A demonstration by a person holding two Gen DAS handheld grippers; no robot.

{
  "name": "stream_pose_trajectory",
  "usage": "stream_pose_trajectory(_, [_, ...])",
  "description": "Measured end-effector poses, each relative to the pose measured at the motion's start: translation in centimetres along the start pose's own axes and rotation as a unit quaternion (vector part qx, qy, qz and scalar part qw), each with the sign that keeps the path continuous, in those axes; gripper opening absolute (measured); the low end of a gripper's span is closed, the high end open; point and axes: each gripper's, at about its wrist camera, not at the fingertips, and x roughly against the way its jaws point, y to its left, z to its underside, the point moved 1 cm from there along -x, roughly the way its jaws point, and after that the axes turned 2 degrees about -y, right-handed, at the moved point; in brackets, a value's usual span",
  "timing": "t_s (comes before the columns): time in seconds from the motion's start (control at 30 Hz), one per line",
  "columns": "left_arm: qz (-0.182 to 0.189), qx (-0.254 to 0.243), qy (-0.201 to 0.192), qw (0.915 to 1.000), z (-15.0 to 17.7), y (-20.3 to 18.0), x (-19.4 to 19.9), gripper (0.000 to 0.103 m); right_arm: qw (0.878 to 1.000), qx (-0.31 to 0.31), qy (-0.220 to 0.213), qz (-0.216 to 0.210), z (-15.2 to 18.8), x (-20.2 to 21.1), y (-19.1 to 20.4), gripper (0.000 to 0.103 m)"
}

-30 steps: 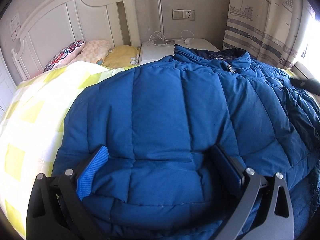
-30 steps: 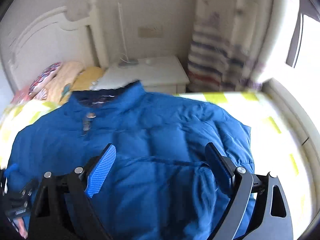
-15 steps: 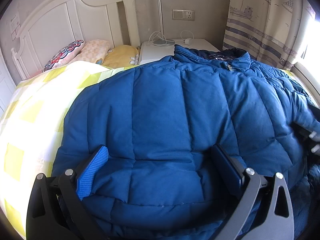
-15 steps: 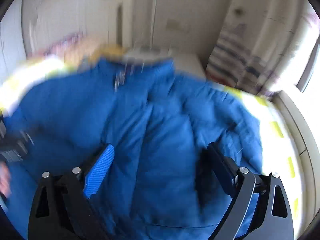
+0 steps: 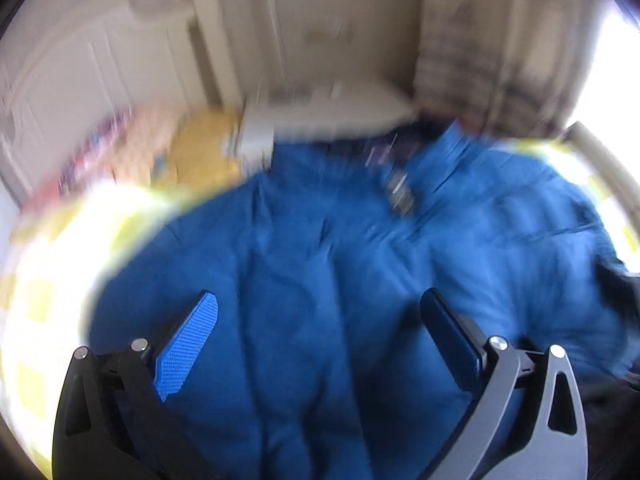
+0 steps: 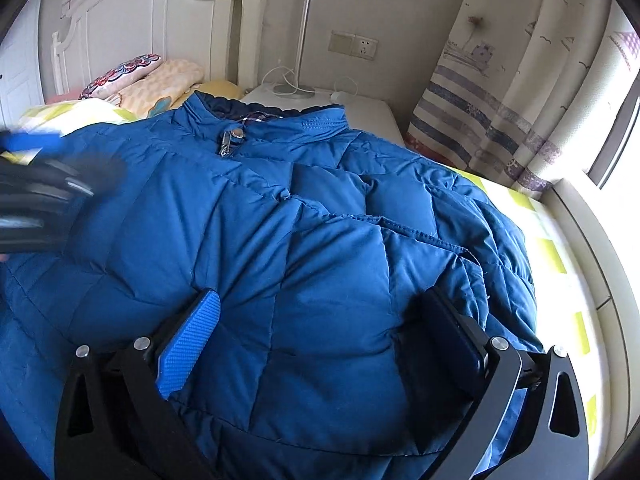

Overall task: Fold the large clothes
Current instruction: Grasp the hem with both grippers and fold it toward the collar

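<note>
A large blue quilted jacket (image 6: pixel 320 220) lies front-up on the bed, collar and zip pull toward the headboard. A sleeve or side panel is folded over its right half. My right gripper (image 6: pixel 320 296) hovers low over the jacket's lower part. Its jaws are opening wide, and a puffed bulge of fabric sits between them without being pinched. In the blurred left wrist view my left gripper (image 5: pixel 320 300) stands open above the jacket (image 5: pixel 340 260), holding nothing. The left gripper also shows as a dark blur (image 6: pixel 36 184) over the jacket's left shoulder.
The bed has a yellow-checked sheet (image 6: pixel 540 220) and a white headboard (image 6: pixel 140 20), with patterned pillows (image 6: pixel 132 72) against it. Behind the collar stands a white nightstand (image 6: pixel 360 108) with a lamp pole (image 6: pixel 304 32) and cables. A striped curtain (image 6: pixel 520 80) and a window ledge (image 6: pixel 592 240) run along the right.
The left gripper has swung right across the jacket, and its view has gone blurred. The right gripper's view has settled and sharpened, its jaws slightly wider. The left gripper now appears at the right view's left edge.
</note>
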Motion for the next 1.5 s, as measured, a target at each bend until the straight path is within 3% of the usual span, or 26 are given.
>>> stream_pose_trajectory(0.07, [0.018, 0.005, -0.037, 0.9991, 0.9, 0.6, -0.4, 0.101, 1.0, -0.002, 0.0, -0.003, 0.0, 0.0, 0.0, 0.097])
stream_pose_trajectory(0.27, [0.021, 0.01, -0.041, 0.9989, 1.0, 0.6, -0.3, 0.101, 1.0, -0.014, 0.007, -0.018, -0.1, -0.3, -0.4, 0.098])
stream_pose_trajectory(0.4, [0.009, 0.026, -0.028, 0.9992, 1.8, 1.2, 1.9, 0.101, 1.0, -0.02, 0.007, -0.023, 0.0, -0.3, -0.5, 0.098])
stream_pose_trajectory(0.5, [0.028, 0.027, -0.046, 0.9982, 4.0, 1.7, 6.0, 0.101, 0.999, -0.031, 0.003, -0.04, 0.1, 0.3, -1.0, 0.098])
stream_pose_trajectory(0.6, [-0.001, 0.011, -0.05, 0.9987, 7.6, 2.3, 9.2, 0.101, 0.998, -0.038, 0.013, -0.044, 0.6, 2.9, -0.7, 0.098])
stream_pose_trajectory(0.67, [0.003, 0.016, -0.049, 0.9987, 10.3, 3.2, 10.4, 0.101, 0.997, -0.014, -0.009, -0.07, 1.7, 6.1, 0.5, 0.098])
stream_pose_trajectory(0.73, [0.003, 0.028, -0.032, 0.9991, 12.4, 4.0, 9.9, 0.101, 0.997, 0.024, -0.016, -0.072, 3.2, 7.8, 2.1, 0.098])
stream_pose_trajectory(0.8, [0.007, 0.043, 0.003, 0.9991, 13.8, 4.6, 8.3, 0.101, 0.996, 0.059, 0.018, -0.069, 5.0, 7.0, 3.9, 0.098])
stream_pose_trajectory(0.83, [0.012, 0.048, -0.005, 0.9988, 13.7, 4.8, 8.5, 0.101, 0.995, 0.076, 0.034, -0.058, 6.0, 6.1, 4.7, 0.099])
stream_pose_trajectory(0.93, [-0.004, 0.037, 0.0, 0.9993, 13.6, 4.4, 8.3, 0.101, 0.996, 0.058, 0.028, -0.062, 6.4, 5.6, 4.3, 0.099])
stream_pose_trajectory(1.13, [0.001, 0.042, -0.001, 0.9991, 13.7, 4.6, 8.4, 0.101, 0.996, 0.047, 0.03, -0.074, 6.7, 5.4, 3.9, 0.099])
stream_pose_trajectory(1.2, [0.0, 0.048, -0.003, 0.9988, 13.8, 4.9, 8.9, 0.1, 0.995, 0.034, 0.046, -0.087, 6.6, 5.7, 3.0, 0.098])
stream_pose_trajectory(1.27, [0.006, 0.066, -0.032, 0.9973, 14.3, 5.9, 10.9, 0.101, 0.996, 0.012, 0.045, -0.078, 6.6, 6.9, 1.2, 0.098])
stream_pose_trajectory(1.33, [-0.004, 0.084, -0.051, 0.9952, 15.1, 7.4, 12.4, 0.101, 0.999, 0.003, 0.028, -0.028, 7.2, 8.1, -1.7, 0.098])
stream_pose_trajectory(1.4, [-0.054, 0.109, -0.028, 0.9922, 16.0, 9.4, 11.7, 0.101, 0.999, -0.013, 0.05, 0.017, 8.4, 7.3, -4.6, 0.098])
stream_pose_trajectory(1.47, [-0.018, 0.157, 0.01, 0.9874, 16.4, 11.2, 10.3, 0.101, 0.995, -0.069, 0.058, -0.035, 9.8, 6.2, -7.3, 0.099])
stream_pose_trajectory(1.5, [-0.017, 0.158, 0.004, 0.9872, 16.3, 11.4, 10.3, 0.101, 0.993, -0.088, 0.056, -0.056, 10.1, 6.1, -8.1, 0.099])
